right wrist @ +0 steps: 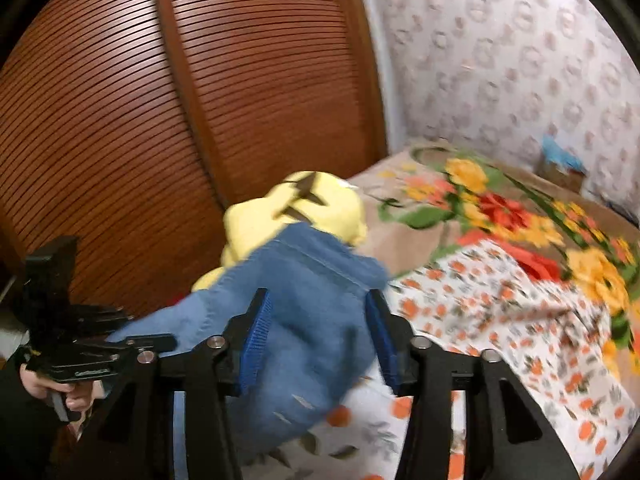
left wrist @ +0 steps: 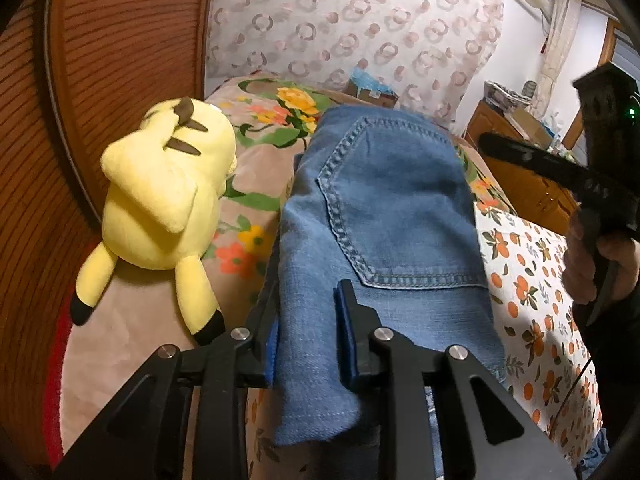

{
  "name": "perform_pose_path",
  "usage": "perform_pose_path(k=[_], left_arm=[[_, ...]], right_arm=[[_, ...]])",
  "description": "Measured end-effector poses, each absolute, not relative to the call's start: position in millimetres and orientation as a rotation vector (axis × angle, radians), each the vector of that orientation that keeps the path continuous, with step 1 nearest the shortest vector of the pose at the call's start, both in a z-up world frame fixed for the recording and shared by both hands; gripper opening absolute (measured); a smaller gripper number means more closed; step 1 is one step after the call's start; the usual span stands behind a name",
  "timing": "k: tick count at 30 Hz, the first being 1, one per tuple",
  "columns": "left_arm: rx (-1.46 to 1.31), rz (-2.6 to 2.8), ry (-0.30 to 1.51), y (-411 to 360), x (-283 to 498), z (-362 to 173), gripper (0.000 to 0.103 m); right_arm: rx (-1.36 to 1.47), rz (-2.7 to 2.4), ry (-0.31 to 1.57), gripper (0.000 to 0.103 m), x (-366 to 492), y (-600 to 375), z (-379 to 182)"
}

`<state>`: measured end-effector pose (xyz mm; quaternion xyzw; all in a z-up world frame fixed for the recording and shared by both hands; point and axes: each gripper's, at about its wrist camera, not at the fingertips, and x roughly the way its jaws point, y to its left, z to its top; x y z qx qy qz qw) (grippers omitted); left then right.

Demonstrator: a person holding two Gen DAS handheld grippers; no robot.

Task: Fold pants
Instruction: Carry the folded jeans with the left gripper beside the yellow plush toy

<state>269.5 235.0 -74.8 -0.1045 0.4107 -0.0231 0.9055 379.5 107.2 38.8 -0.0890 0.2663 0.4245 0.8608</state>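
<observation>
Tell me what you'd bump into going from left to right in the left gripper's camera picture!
Brown slatted wardrobe door → yellow plush toy → folded blue jeans → white sheet with orange fruit print → the right gripper, held in a hand.

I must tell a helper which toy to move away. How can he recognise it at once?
Look at the brown slatted wardrobe beside the bed. On the floral blanket before it lies a yellow plush toy, left of the folded jeans. Only it has brown back stripes.
</observation>
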Motion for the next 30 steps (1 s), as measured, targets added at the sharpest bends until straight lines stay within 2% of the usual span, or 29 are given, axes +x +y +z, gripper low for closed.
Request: perform_pose_path(k=[3, 5, 6, 7, 9, 15, 25, 30], left_arm=[[-0.185, -0.022, 0.827, 228.8, 263.2, -63.8, 0.030], [-0.157, 0.000, 0.807, 226.2, 258.6, -55.7, 0.042], [-0.151, 0.006, 0.798, 225.9, 257.2, -53.2, 0.053], [-0.142, 0.015, 0.781, 225.7, 254.7, -49.4, 0.058], [-0.129, 0.028, 0.768, 225.7, 251.9, -45.2, 0.061], [-0.108, 0.024, 0.784, 215.3, 249.7, -52.0, 0.061], [-0.104, 0.055, 0.884, 211.3, 246.7, -97.8, 0.061], [-0.099, 0.068, 0.875, 208.9, 244.9, -93.9, 0.061]], right_arm=[[-0.250, 0.883, 0.558, 0.035, 377.9, 124.6, 32.9], [-0.261, 0.868, 0.573, 0.035, 383.2, 129.6, 28.3], [-0.261, 0.858, 0.581, 0.035, 387.2, 131.1, 26.8], [-0.263, 0.848, 0.588, 0.035, 397.4, 128.8, 25.0], [-0.263, 0.830, 0.595, 0.035, 407.3, 130.4, 22.2], [-0.234, 0.806, 0.625, 0.035, 426.3, 140.8, 12.8], [-0.222, 0.801, 0.627, 0.035, 437.2, 147.6, -8.9], [-0.229, 0.770, 0.625, 0.035, 428.0, 143.9, -2.2]])
